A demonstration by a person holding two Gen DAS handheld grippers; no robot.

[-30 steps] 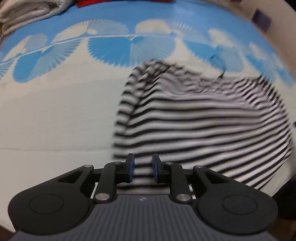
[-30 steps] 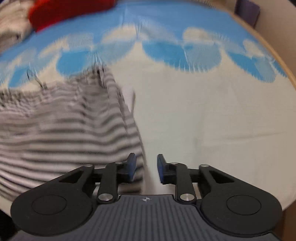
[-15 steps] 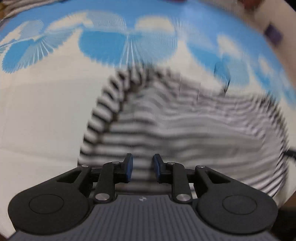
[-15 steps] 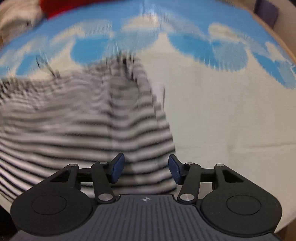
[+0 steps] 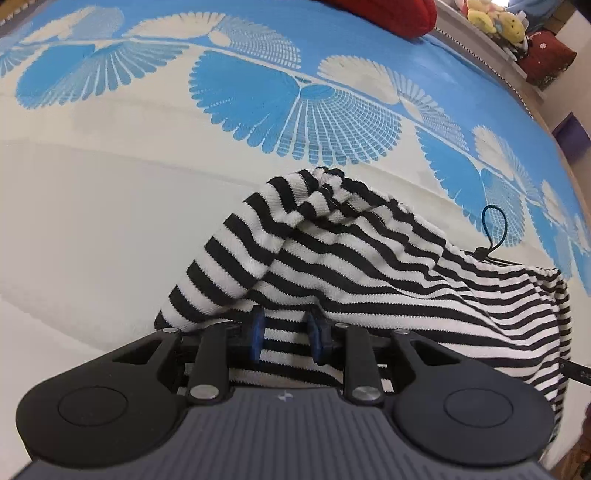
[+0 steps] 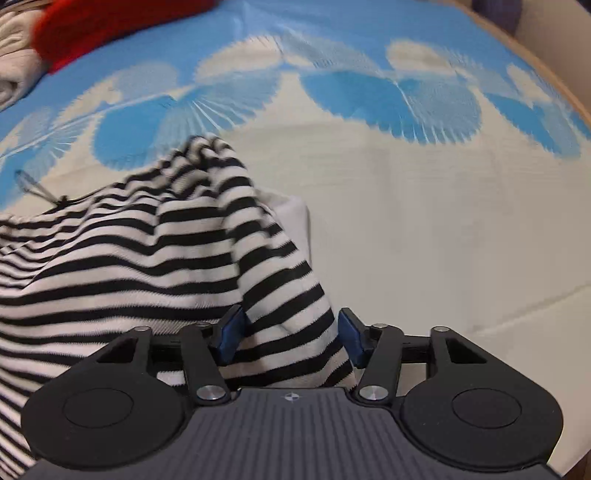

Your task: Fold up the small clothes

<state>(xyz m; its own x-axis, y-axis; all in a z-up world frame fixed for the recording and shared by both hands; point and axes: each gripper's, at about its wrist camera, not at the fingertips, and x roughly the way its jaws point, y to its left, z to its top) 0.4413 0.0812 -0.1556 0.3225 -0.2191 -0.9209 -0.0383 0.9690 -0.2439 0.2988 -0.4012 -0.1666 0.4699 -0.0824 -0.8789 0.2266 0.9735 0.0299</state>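
A black-and-white striped garment [image 5: 369, 266] lies rumpled on the blue-and-white patterned bedspread [image 5: 110, 221]. My left gripper [image 5: 286, 332] is shut on its near edge, and folds of the cloth gather at the blue pads. In the right wrist view the same garment [image 6: 129, 266] fills the left half. My right gripper [image 6: 291, 334] has its jaws opening. A striped fold lies loose between them, and the right pad stands off the cloth. A thin dark cord loop [image 5: 495, 229] sticks out of the garment's far edge.
A red fabric item [image 6: 110, 26] and folded pale clothes [image 6: 14, 55] lie at the far end of the bedspread [image 6: 443, 221]. Plush toys [image 5: 495, 18] sit on a ledge beyond it. The bed's wooden edge runs along the right.
Both grippers have sunk toward the bed, and the garment now rests slack on it. The right jaws have widened off the cloth. The left jaws keep their narrow gap.
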